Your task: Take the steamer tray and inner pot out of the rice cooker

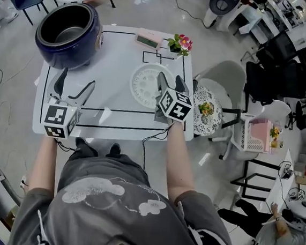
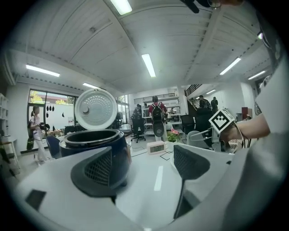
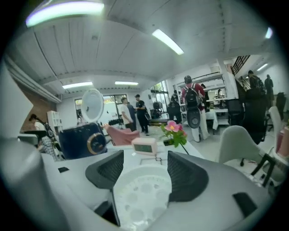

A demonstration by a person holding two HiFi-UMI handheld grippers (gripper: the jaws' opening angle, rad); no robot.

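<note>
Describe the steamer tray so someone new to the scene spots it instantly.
Find the white table with black lines. Near its middle, right of the dark blue rice cooker, lies the steamer tray. It is the only flat, round, white perforated disc; the clock and flowers beyond it are small and pinkish.

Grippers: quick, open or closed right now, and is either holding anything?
Left gripper: open, empty.
Right gripper: open, holding nothing; white round perforated steamer tray lies on the white table under its jaws.
</note>
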